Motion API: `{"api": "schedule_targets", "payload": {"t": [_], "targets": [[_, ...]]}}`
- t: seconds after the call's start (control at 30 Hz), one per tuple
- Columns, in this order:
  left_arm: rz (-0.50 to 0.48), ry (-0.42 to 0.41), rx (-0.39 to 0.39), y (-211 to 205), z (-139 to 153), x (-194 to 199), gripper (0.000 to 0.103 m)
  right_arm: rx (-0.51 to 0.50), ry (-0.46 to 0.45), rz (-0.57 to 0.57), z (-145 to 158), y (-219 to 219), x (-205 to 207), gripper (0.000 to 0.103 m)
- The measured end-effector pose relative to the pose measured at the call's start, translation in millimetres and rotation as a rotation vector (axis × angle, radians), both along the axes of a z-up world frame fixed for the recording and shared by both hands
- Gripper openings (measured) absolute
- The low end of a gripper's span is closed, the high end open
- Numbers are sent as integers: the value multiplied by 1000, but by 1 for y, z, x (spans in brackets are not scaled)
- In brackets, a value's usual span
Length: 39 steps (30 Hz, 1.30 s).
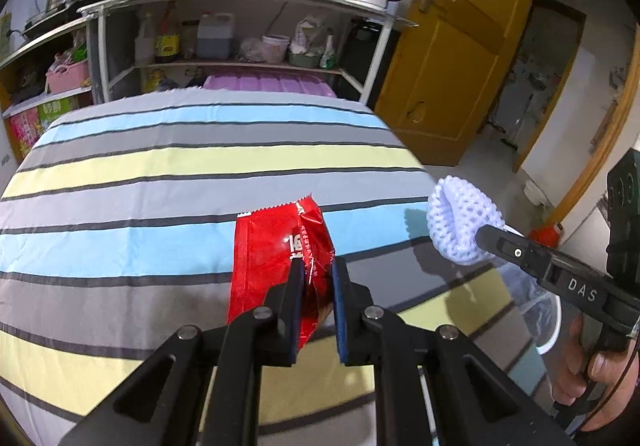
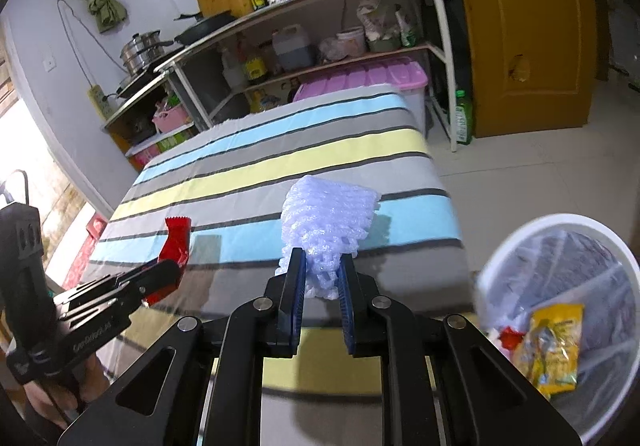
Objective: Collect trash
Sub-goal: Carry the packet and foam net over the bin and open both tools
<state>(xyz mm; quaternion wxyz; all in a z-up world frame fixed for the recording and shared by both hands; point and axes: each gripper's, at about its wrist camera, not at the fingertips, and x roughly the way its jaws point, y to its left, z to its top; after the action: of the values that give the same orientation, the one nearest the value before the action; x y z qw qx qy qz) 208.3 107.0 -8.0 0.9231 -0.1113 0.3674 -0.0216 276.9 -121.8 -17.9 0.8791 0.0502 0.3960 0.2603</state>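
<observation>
One red wrapper point(image 1: 276, 266) clamped in left gripper point(image 1: 316, 278) fingers, lifted over striped surface point(image 1: 160, 166) near its front edge; one white foam net point(image 2: 328, 222) pinched in right gripper point(image 2: 324, 274), nearly closed. One white bin point(image 2: 560, 286) right of surface, open floor beyond.
</observation>
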Motion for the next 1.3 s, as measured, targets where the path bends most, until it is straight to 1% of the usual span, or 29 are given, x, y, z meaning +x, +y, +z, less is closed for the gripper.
{"api": "schedule_targets", "payload": {"t": [0.3, 0.67, 0.83, 1.0, 1.17, 1.3], "targets": [[-95, -51, 3, -52, 26, -9, 14, 14, -36, -80, 18, -58, -34, 16], [-251, -89, -5, -126, 42, 0, 14, 1, -74, -200, 29, -130, -54, 16], [-315, -91, -4, -157, 42, 5, 14, -1, -78, -244, 27, -153, -56, 16], [-367, -86, -5, -180, 38, 13, 14, 2, -62, -282, 20, -174, -52, 16], [-404, -60, -10, -200, 30, 22, 14, 2, -46, -312, 13, -189, -48, 16], [-429, -33, -17, -213, 19, 30, 14, 3, -15, -332, 4, -200, -42, 16]]}}
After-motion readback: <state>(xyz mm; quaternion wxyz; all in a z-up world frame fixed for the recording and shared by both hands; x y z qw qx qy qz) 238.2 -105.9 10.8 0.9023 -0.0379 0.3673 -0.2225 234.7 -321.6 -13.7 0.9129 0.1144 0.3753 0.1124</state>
